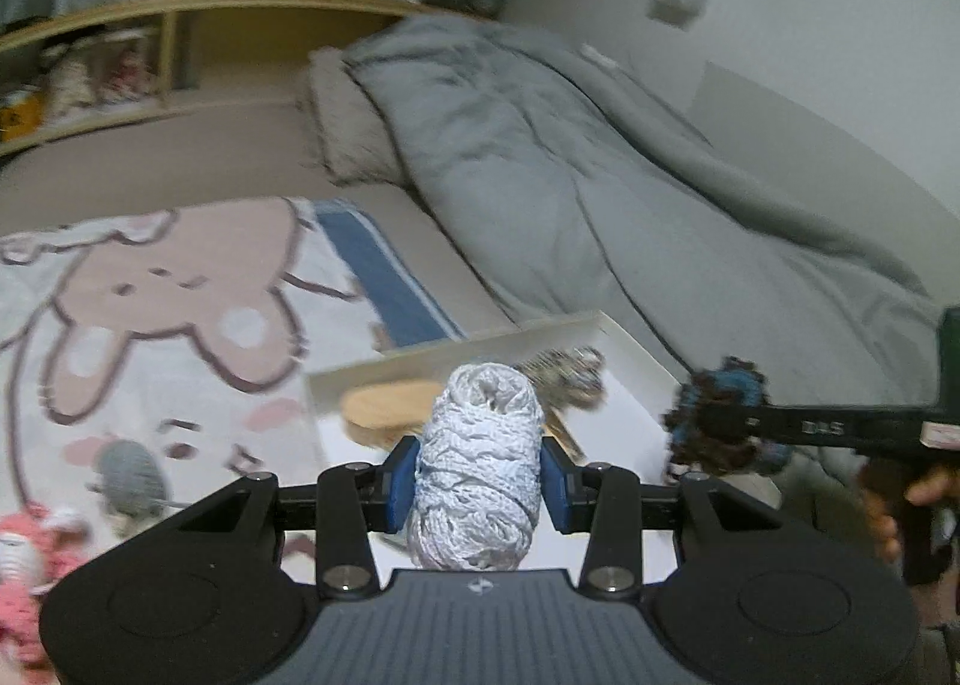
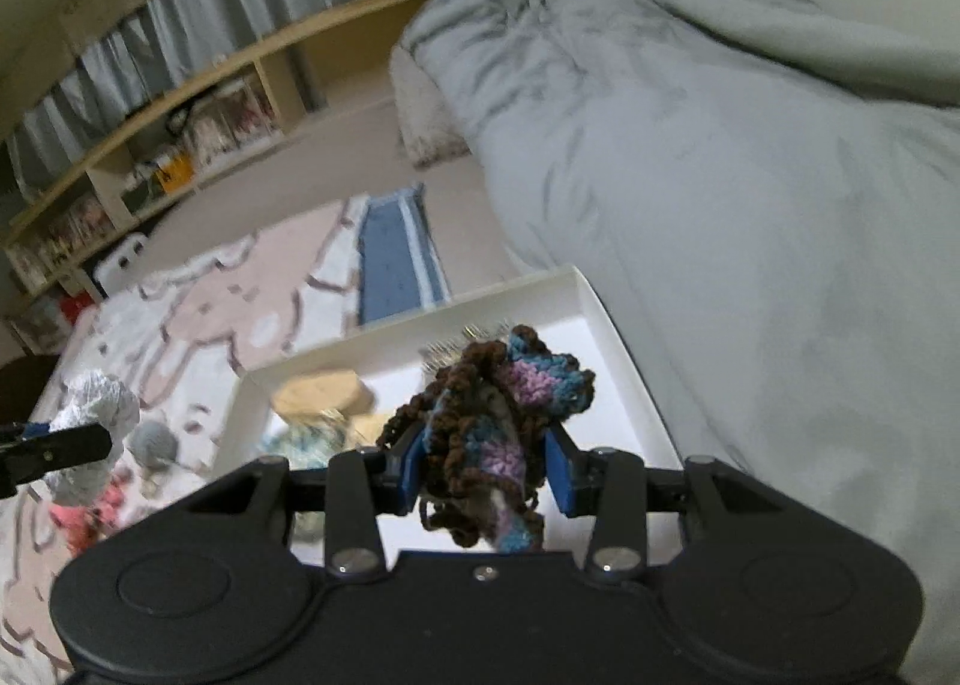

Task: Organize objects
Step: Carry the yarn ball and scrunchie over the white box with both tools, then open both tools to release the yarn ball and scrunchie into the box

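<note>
My left gripper [image 1: 478, 478] is shut on a pale blue-white yarn skein [image 1: 477, 463], held above the near edge of a white tray [image 1: 636, 349]. The skein also shows in the right wrist view [image 2: 96, 421]. My right gripper [image 2: 485, 463] is shut on a crocheted piece in brown, blue and purple [image 2: 492, 421], held over the tray [image 2: 618, 337]. That piece shows at the right of the left wrist view [image 1: 720, 415]. In the tray lie a round wooden piece [image 1: 390, 406], a wire brush [image 1: 564, 376] and teal yarn [image 2: 303, 436].
A grey yarn ball [image 1: 129, 472] and pink-white knitted items [image 1: 24, 559] lie on a bunny-print rug [image 1: 156, 289]. A grey quilt [image 1: 570, 157] lies to the right of the tray. A wooden shelf [image 1: 180, 25] stands at the back.
</note>
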{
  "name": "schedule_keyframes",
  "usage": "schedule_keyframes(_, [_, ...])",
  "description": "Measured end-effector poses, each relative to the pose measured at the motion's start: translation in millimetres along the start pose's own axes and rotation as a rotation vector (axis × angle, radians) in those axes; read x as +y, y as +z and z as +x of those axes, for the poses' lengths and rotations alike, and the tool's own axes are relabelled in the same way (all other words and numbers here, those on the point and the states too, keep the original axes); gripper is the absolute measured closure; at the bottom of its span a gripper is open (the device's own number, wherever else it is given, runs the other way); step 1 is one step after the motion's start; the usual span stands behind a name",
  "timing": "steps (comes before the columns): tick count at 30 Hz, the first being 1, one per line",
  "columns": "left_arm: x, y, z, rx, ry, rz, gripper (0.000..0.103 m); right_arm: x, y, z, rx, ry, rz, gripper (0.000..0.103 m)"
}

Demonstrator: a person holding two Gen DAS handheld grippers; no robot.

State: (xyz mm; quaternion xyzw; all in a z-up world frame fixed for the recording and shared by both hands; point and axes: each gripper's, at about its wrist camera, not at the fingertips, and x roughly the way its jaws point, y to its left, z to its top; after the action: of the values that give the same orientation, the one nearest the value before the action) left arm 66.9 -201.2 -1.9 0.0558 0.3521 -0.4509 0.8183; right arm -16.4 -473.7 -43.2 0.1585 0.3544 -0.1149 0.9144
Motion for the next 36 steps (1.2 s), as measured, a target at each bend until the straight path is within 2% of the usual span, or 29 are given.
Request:
schedule_keyframes(7, [-29, -15, 46, 0.101, -0.066, 0.070, 0.060, -18, -9, 36, 0.103, 0.018, 0.008, 0.061])
schedule_keyframes(12, [-44, -21, 74, 0.149, -0.103, 0.090, 0.060, -24, -6, 67, 0.140, 0.030, 0.031, 0.061])
schedule_keyframes(17, [-50, -22, 102, 0.179, -0.127, 0.085, 0.059, -26, 8, 99, 0.115, 0.045, 0.034, 0.060])
schedule_keyframes(26, [-65, -15, 142, 0.212, -0.148, 0.087, 0.060, -31, 40, 126, 0.098, 0.024, -0.026, 0.060])
schedule_keyframes(31, [-79, -10, 161, 0.233, -0.188, 0.093, 0.060, -41, 48, 114, 0.126, -0.005, -0.077, 0.050])
schedule_keyframes(34, [-89, -8, 170, 0.226, -0.204, 0.079, 0.059, -42, 50, 102, 0.154, 0.035, -0.091, 0.040])
schedule_keyframes(35, [-92, -7, 171, 0.221, -0.203, 0.079, 0.058, -41, 50, 98, 0.152, 0.040, -0.093, 0.037])
schedule_keyframes(36, [-95, -7, 172, 0.215, -0.194, 0.079, 0.051, -41, 50, 94, 0.148, 0.041, -0.095, 0.035])
